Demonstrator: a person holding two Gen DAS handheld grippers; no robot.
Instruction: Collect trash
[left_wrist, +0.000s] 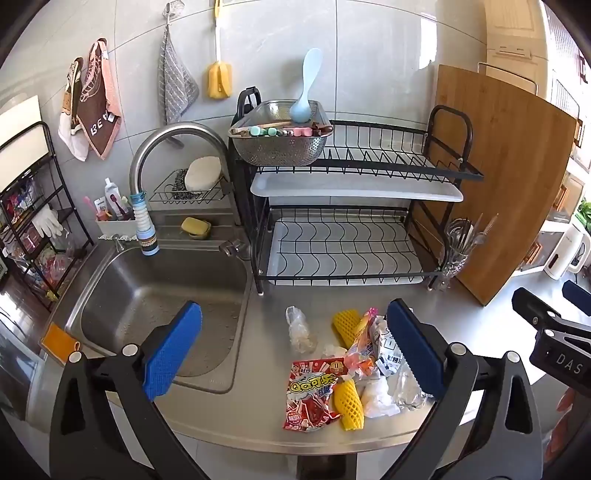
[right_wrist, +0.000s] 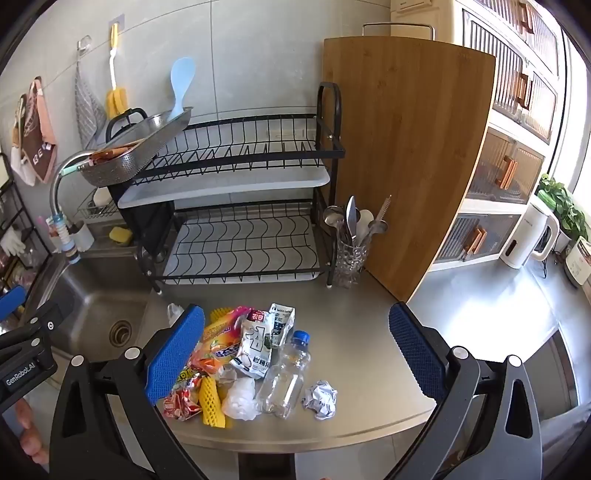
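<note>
Both grippers hang over the steel counter (right_wrist: 369, 332) with their blue pads spread wide and nothing between them. The left gripper (left_wrist: 295, 350) points down at the near edge of the counter, just right of the sink (left_wrist: 155, 295), and the right gripper (right_wrist: 299, 354) hovers beside it over the same spot. The trash sits in a loose pile near the front edge of the counter, in front of the black dish rack (right_wrist: 240, 184). A red snack wrapper (left_wrist: 312, 397) lies closest to the edge, with a yellow foam net (left_wrist: 349, 406) touching its right side and a second yellow net (left_wrist: 347, 325) further back. An orange and pink wrapper (right_wrist: 218, 339) overlaps a white and black coffee packet (right_wrist: 255, 347), and a crumpled white tissue (right_wrist: 240, 400) lies just in front of them. A clear plastic bottle with a blue cap (right_wrist: 286, 373) lies on its side at the right of the pile, and a ball of crumpled paper (right_wrist: 320, 400) rests a little apart, further right. A scrunched clear plastic bag (left_wrist: 300, 328) sits at the pile's left, toward the sink. A wooden cutting board (right_wrist: 413, 155) leans upright behind a glass of cutlery (right_wrist: 351, 251), and a white kettle (right_wrist: 528, 236) stands far right.
</note>
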